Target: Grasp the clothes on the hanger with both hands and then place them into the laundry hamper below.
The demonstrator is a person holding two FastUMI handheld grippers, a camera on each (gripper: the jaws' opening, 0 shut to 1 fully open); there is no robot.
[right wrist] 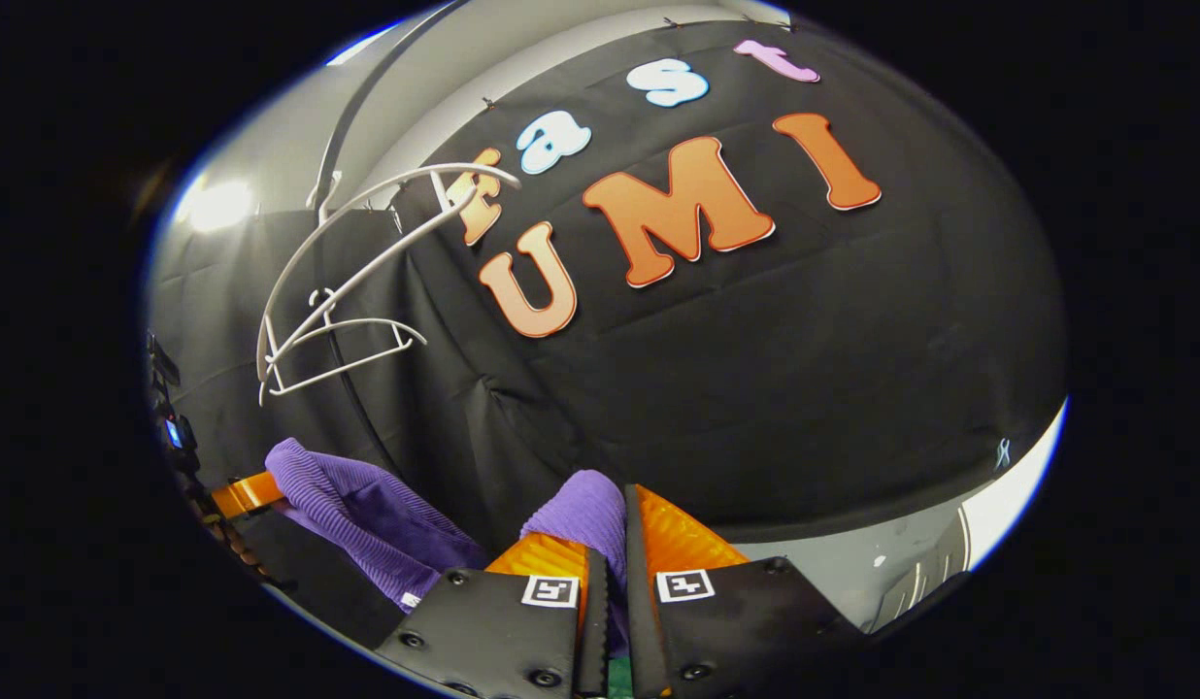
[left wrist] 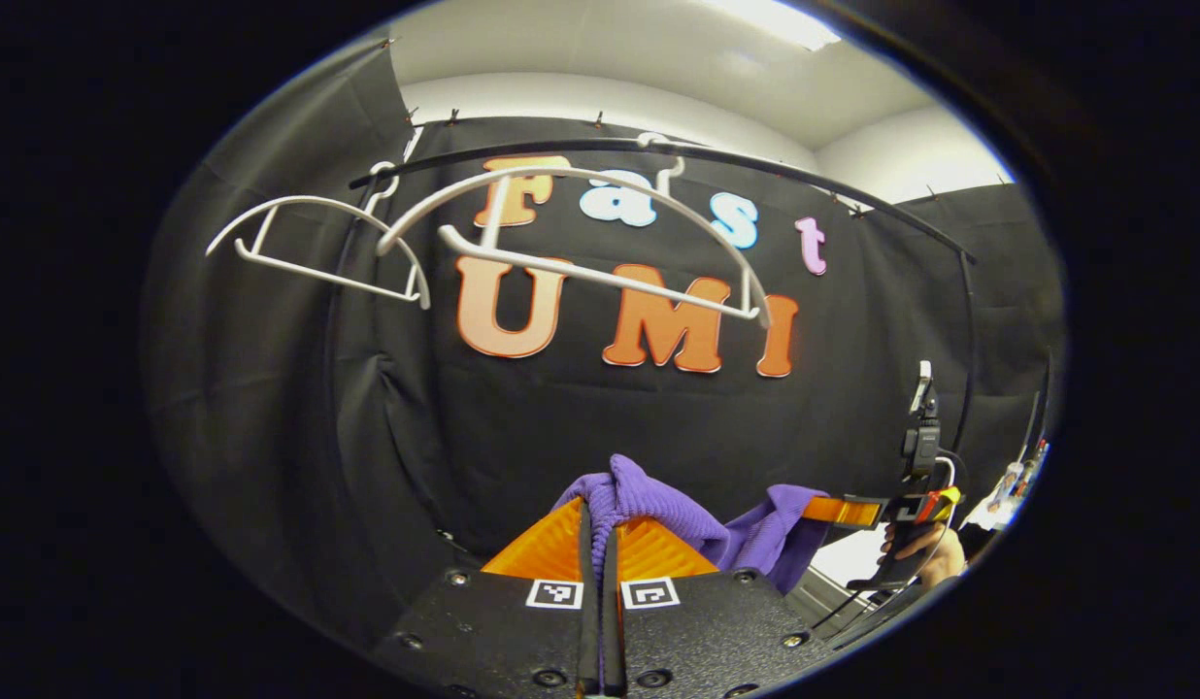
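Note:
A purple knitted garment (left wrist: 658, 515) bunches up between the fingers of my left gripper (left wrist: 600, 529), which is shut on it. The cloth stretches right to my right gripper (left wrist: 838, 510), held by a hand (left wrist: 925, 563). In the right gripper view my right gripper (right wrist: 612, 534) is shut on another fold of the purple garment (right wrist: 581, 515), and the cloth runs left to the left gripper (right wrist: 246, 493). Two bare white hangers (left wrist: 581, 252) (left wrist: 318, 243) hang from a dark rail (left wrist: 678, 155) above; they appear again as white hangers (right wrist: 348, 282) at upper left.
The black cloth wall stands close behind the rail. A pale floor or bench strip (right wrist: 998, 505) shows at lower right in the right gripper view. Some small items (left wrist: 1013, 481) sit at the far right edge of the left gripper view.

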